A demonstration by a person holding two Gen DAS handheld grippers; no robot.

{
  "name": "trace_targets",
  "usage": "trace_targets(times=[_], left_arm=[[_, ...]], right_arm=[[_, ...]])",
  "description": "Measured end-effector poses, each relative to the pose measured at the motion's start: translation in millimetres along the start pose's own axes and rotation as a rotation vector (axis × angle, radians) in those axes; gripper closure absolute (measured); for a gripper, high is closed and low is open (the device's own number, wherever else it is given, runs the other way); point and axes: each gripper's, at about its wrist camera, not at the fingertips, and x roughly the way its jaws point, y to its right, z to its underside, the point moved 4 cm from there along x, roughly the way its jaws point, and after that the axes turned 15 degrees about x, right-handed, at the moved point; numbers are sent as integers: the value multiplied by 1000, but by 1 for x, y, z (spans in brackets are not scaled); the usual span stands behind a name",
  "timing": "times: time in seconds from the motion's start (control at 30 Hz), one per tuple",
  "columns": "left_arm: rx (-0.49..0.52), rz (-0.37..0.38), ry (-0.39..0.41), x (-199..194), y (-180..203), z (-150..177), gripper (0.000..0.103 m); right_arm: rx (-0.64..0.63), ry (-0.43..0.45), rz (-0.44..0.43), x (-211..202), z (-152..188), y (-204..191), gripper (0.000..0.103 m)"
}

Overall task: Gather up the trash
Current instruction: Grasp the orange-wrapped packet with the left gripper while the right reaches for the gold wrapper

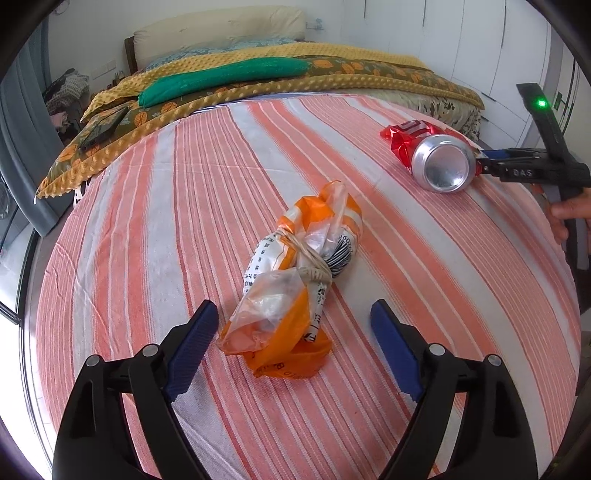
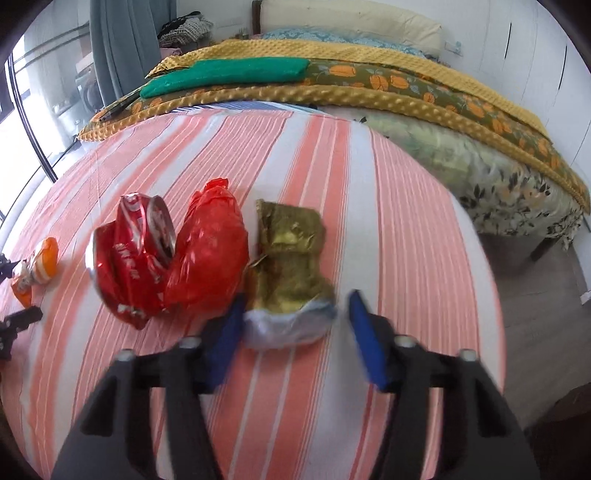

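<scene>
An orange and clear plastic bag tied with string (image 1: 295, 277) lies on the striped cloth; it also shows small in the right wrist view (image 2: 35, 267). My left gripper (image 1: 291, 325) is open, its blue fingers either side of the bag's near end. A crushed red can (image 2: 129, 254) lies beside a red plastic bag (image 2: 210, 251) and a gold and silver wrapper (image 2: 291, 273). My right gripper (image 2: 295, 321) is open around the wrapper's near end. In the left wrist view the can (image 1: 439, 162) hides the right gripper's tips.
The striped orange and white cloth (image 1: 184, 221) covers a rounded surface. Behind it lies a bed with a yellow quilt (image 2: 332, 96), a green cushion (image 1: 221, 77) and a pillow (image 1: 221, 26). Bare floor (image 2: 546, 288) lies to the right.
</scene>
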Motion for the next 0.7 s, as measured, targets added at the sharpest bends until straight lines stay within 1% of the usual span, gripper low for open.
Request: trace_targets(times=[0.03,0.13,0.2,0.27,0.33,0.4,0.5,0.6,0.67,0.7], left_arm=[[-1,2,1,0,0,0,19],[3,-1,-1,1,1,-1,18],[2,-1,-1,1,2,-1,18],[3,-1,-2,1,2,-1,17],[1,1,-1,1,2,-1,17],[1,3,0,2,1,-2,17],[8,1,4,2,1,-4,17],[17,-2,15,1,-3,-6,17],[35,11,17,0,-4,-9,17],[51,23,13,0,-4,-9,17]], right_arm=[[12,-4,-4,-1,0,2,62],[63,-6,14,-13,10,12,62],[99,-16,43,-28,28,17,62],[107,-30,55,-42,48,14,62],[106,-42,40,-56,70,4,62],[99,-55,8,-72,97,-14,62],[101,-56,-43,-90,124,-36,62],[118,-53,-65,-100,137,-48,52],[117,-57,-75,-103,142,-51,43],[113,-55,-73,-104,143,-51,41]])
